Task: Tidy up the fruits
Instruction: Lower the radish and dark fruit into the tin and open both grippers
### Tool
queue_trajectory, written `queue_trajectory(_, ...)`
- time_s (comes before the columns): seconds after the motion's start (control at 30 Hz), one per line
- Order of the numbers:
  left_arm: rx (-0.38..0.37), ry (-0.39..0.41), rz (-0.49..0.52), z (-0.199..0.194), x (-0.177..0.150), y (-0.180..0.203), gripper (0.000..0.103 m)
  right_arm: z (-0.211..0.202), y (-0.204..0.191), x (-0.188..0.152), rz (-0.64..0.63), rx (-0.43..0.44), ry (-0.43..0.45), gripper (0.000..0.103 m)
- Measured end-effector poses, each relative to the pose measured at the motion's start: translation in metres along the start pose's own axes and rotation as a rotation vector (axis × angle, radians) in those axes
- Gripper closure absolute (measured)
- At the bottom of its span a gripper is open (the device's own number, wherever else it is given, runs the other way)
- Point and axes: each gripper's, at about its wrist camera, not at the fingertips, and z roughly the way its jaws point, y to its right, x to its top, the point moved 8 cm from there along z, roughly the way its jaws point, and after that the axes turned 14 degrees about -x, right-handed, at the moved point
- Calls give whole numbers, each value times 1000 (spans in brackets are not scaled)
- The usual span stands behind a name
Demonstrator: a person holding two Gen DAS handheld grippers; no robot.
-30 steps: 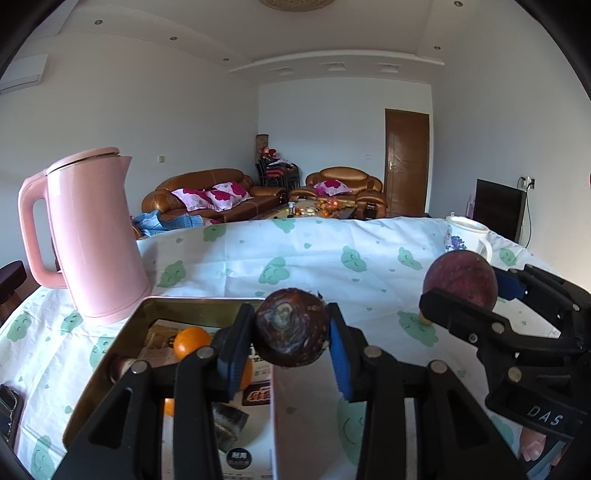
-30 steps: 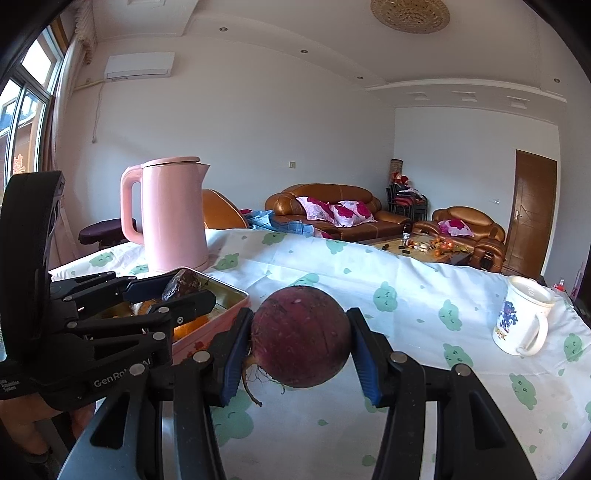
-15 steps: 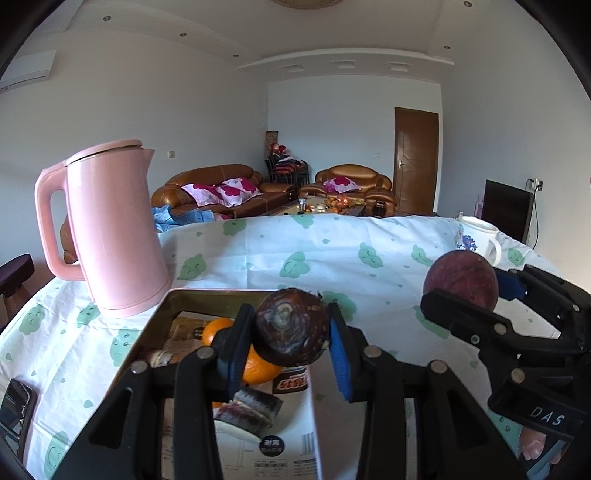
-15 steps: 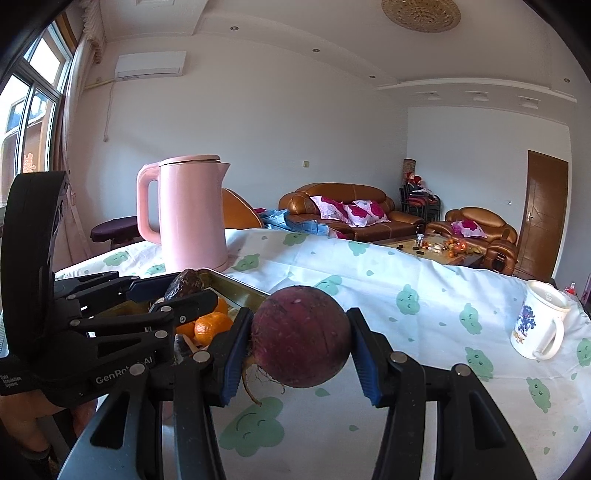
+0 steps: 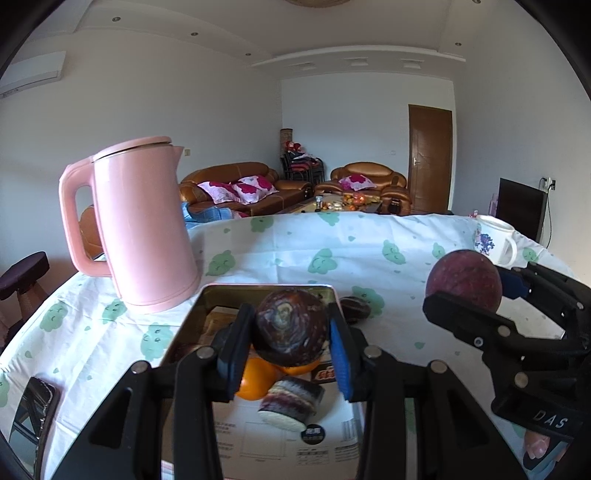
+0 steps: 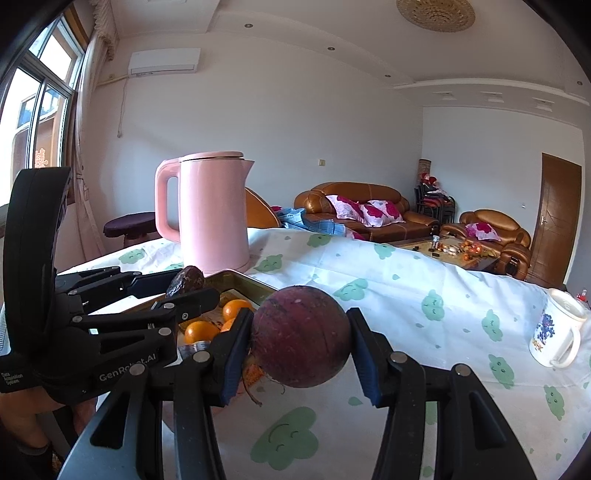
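1. Left gripper (image 5: 291, 345): black linkage arms, silver screws, blue finger pads, white "GenRobot.AI" lettering.
2. Right gripper (image 6: 300, 349): identical black frame, blue pads, white "DAS" marking.

- White walls (image 6: 295, 122) and a stepped white ceiling (image 5: 258, 33) with recessed spotlights.
- Brown leather sofa (image 5: 236, 184) with pink floral cushions, a matching armchair (image 5: 369, 181) beside it.
- Brown wooden door (image 5: 430, 155) stands shut.
- Daylit window (image 6: 40, 99) beside a wall air conditioner (image 6: 164, 61).
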Motion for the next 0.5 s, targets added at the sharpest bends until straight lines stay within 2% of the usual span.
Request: queue_trajectory(0.5,40,-35,-14,-7,-7,-27,63,10,-29,5,-30,55,-11,50)
